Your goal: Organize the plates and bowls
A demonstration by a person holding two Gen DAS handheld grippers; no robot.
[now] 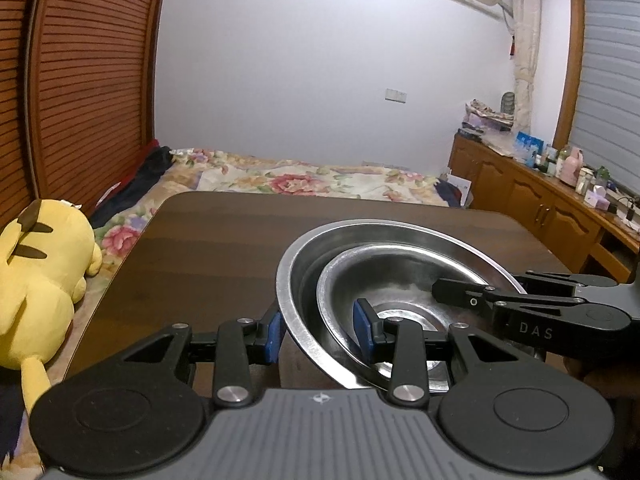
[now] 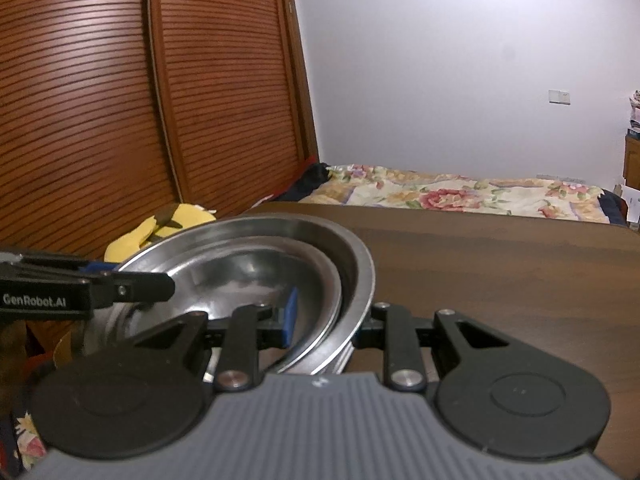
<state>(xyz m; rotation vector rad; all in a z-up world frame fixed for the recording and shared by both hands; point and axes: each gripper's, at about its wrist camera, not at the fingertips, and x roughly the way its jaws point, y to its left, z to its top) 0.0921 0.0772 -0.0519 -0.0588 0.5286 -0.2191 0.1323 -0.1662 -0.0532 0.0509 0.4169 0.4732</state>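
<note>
Two grippers, left gripper (image 1: 320,330) and right gripper (image 2: 326,316), fingers pinching two nested steel bowls (image 1: 400,264), one table (image 1: 208,240)

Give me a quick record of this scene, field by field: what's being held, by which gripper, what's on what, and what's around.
held item: nested steel bowls, smaller inner bowl inside larger outer bowl
left gripper: clamped across the rims on one side
right gripper: clamped across the rims on the opposite side
surface: dark wooden table, contact with the bowls unclear
beyond table: bed with floral cover
beside table: yellow plush toy
</note>
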